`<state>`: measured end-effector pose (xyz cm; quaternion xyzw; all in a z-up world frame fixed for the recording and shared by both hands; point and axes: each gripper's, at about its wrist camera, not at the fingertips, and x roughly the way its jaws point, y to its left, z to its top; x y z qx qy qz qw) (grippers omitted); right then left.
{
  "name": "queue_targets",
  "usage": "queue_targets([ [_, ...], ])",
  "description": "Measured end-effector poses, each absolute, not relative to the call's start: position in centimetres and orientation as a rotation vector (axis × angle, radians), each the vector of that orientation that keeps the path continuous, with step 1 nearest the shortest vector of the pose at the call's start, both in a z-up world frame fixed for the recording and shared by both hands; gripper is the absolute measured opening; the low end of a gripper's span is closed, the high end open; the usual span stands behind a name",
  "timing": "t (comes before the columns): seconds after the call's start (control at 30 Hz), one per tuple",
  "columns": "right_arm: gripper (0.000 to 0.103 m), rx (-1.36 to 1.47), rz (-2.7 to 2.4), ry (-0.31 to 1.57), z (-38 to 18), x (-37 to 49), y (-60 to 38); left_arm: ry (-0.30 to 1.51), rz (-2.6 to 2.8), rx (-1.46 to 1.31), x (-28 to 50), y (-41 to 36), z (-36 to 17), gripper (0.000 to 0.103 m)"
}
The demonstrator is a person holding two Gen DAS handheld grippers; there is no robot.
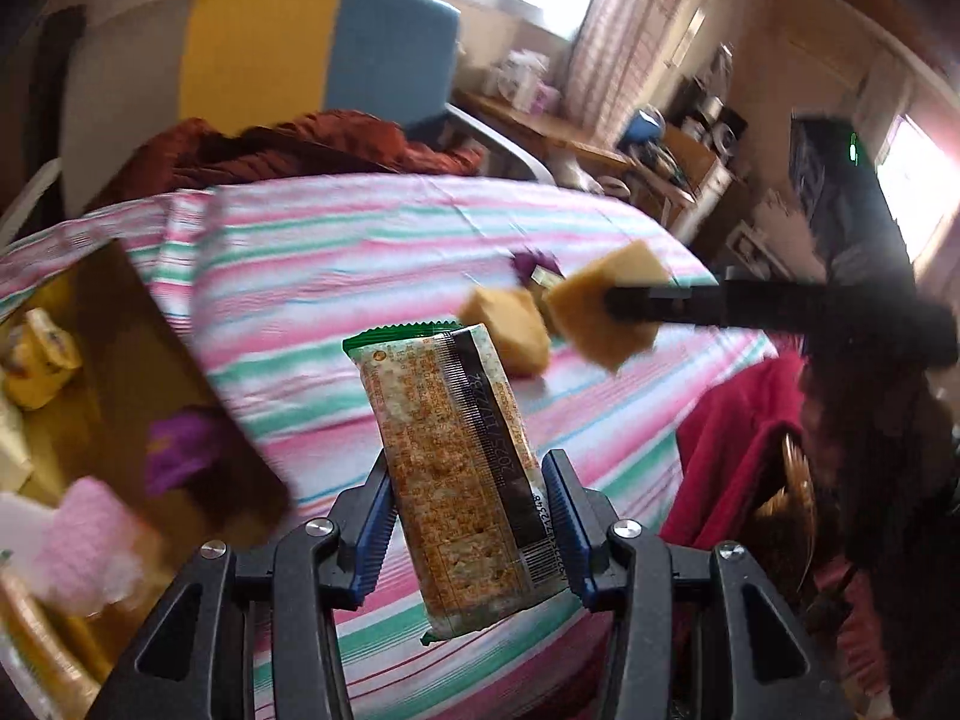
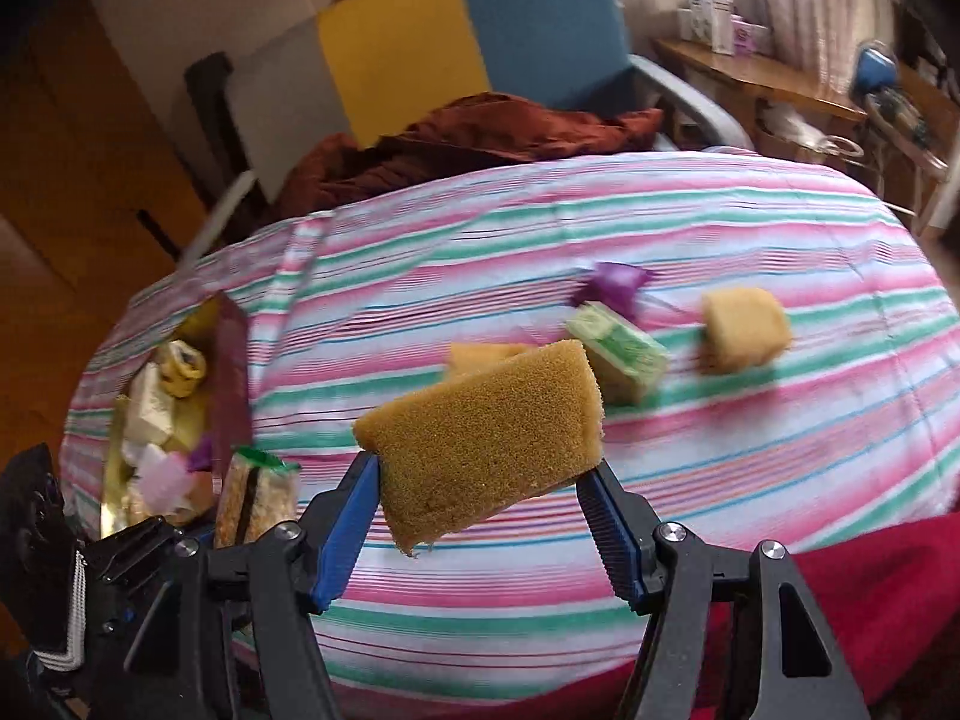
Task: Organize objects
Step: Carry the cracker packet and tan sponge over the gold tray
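Right now my left gripper (image 1: 468, 516) pinches a long green-edged packet of cereal biscuits (image 1: 456, 468) between its blue pads, gripped low on the packet so that most of its length stands up ahead of the fingers and I can see where its free end goes. My right gripper (image 2: 480, 498) is clamped on a tan rectangular sponge block (image 2: 486, 414), held across its width and tilted, the foam pressed in a little where the pads meet it. Both things hang clear above the pink, green and white striped bedcover (image 2: 660, 228), which I judge suits a carry rather than a placement. At my left lies the open gold-lined cardboard box (image 1: 120, 324), already holding a yellow wrapped sweet (image 1: 42, 360), a purple wrapper (image 1: 180, 444) and a fluffy pink piece (image 1: 90, 546); I take it as the collecting place, so the packet sits nearest to it. Loose on the cover, well apart from the box, lie a second tan sponge cube (image 2: 744, 330), a green and white packet (image 2: 618, 354) and a purple foil sweet (image 2: 612, 285). Those look yet to be gathered.
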<state>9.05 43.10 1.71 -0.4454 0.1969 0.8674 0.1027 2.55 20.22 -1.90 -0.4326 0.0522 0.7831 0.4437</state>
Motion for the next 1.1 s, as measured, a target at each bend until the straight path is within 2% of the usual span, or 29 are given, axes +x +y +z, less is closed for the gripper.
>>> queue_targets([
  [0.3,0.067,-1.373,2.716,0.555,1.8,4.6,36.4,-0.059,2.149,-1.067,-0.7,11.1,0.7,0.048],
  [0.63,0.068,-1.43,2.857,0.484,2.6,0.0,30.1,-0.258,2.345,-1.127,-3.2,0.6,-0.3,0.048],
  [1.1,0.069,-1.586,2.92,0.365,1.1,-7.5,23.4,-0.33,2.371,-1.169,-4.3,-2.5,-1.6,0.048],
])
